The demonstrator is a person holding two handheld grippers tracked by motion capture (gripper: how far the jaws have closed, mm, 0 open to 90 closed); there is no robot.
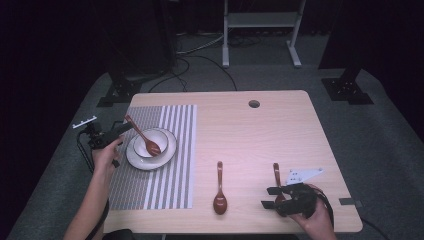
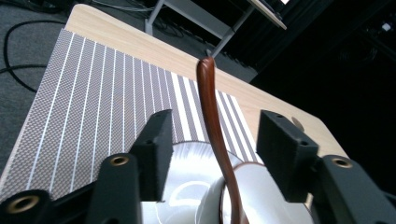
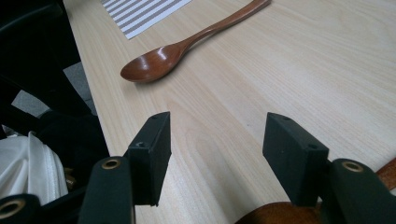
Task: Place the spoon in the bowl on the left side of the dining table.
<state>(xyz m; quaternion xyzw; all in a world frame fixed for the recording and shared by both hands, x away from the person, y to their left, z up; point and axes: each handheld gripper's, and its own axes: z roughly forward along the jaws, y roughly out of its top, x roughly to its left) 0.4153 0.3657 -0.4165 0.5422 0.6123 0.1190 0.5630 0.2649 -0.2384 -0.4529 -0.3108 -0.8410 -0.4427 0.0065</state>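
The left gripper (image 1: 119,131) stands at the left edge of the striped placemat (image 1: 170,125), and its jaws are apart with nothing held. Between them, in the left gripper view, rises the handle of a brown spoon (image 2: 215,130), but neither pad touches it. This spoon lies with its scoop in the small white bowl (image 1: 161,136), which sits on a white plate (image 1: 134,159); the handle leans over the bowl's rim up and to the left, toward the left gripper. So the long axis of the spoon points almost straight at this gripper, and the left hand (image 1: 106,155) is clearly the nearer one. In my judgement, closing the jaws here would take the handle near its middle.

The right gripper (image 1: 274,197) is at the near right part of the tabletop (image 1: 260,135), also with its jaws spread and empty. A second spoon (image 1: 276,175) lies just under and behind it, with the handle pointing away from the person; its brown scoop shows at the bottom of the right gripper view, below the jaws. A third spoon (image 1: 220,190) lies to the left of that gripper, parallel and near, on the bare wood.

Nothing stands between the left gripper and its handle; only the bowl's rim is close below
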